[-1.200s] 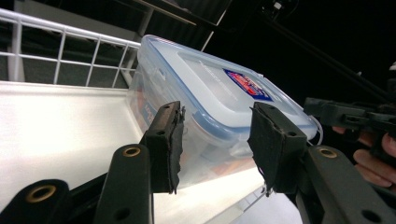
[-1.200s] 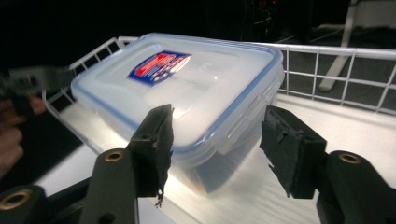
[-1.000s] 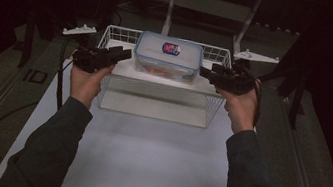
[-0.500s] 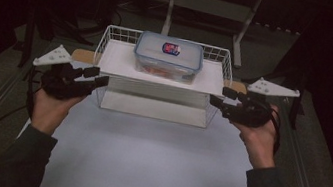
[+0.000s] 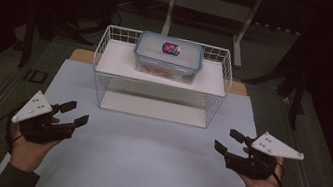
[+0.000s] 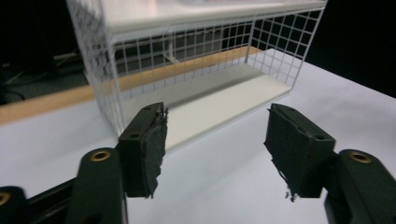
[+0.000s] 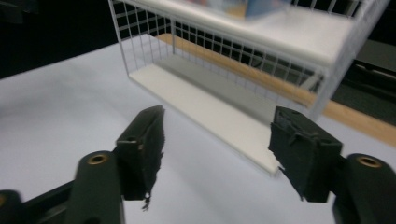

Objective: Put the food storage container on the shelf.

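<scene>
Tongs, left [image 5: 75,113] and right [image 5: 229,140], released, flanking wire rack [image 5: 103,94] bearing lidded container [image 5: 168,56].

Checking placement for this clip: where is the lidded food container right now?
In the high view the food container sits on the top shelf of the white wire rack, near its middle, at the table's far side.

Left claw [image 5: 74,113], right claw [image 5: 229,140]: black body, grey 3-cornered top plate, brass screws, frayed pads; dark sleeves.

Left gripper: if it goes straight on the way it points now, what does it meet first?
Probably the wire rack: the open, empty left gripper points at its lower shelf, with bare table between.
</scene>
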